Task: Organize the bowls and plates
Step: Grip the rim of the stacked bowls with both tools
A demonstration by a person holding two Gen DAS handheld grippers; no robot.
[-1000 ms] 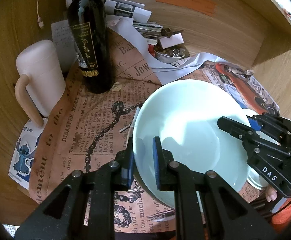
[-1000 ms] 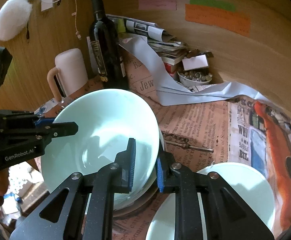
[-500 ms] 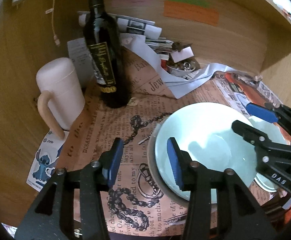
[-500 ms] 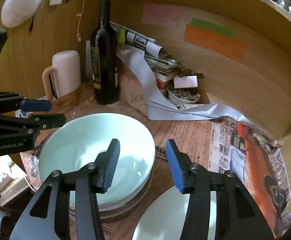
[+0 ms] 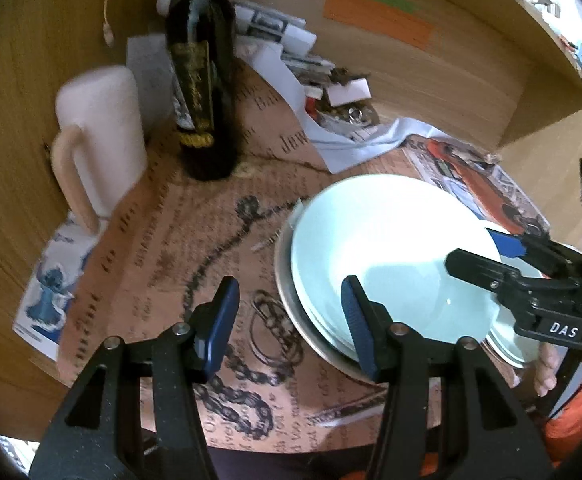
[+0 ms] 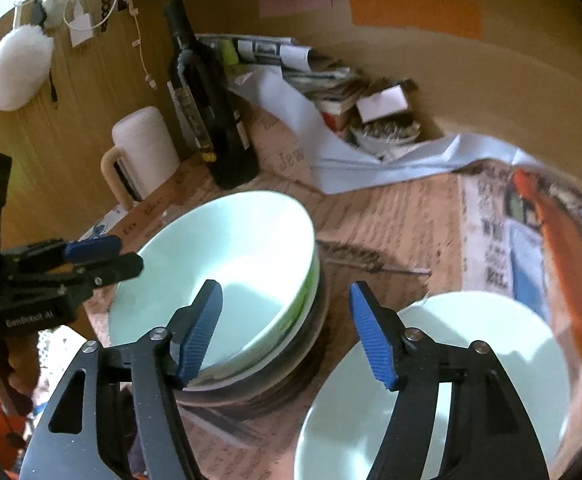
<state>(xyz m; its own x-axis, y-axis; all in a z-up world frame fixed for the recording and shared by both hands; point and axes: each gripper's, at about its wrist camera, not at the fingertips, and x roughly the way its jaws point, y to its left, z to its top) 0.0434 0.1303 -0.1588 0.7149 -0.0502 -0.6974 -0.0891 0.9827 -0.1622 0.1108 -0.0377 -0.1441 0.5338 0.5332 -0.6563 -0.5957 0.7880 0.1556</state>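
On newspaper: two bowls stacked (third beside).

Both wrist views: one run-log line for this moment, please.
stage: bowl released | left tongs: opening, empty | right tongs: opening, empty | mint bowl: stacked on dishes | second bowl: apart, beside the stack

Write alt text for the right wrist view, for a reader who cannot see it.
A pale green bowl sits nested on a stack of dishes, just beyond the right gripper, whose jaws are opening with nothing between them. A second pale bowl lies lower right, the left gripper at the left, a dark wine bottle behind.
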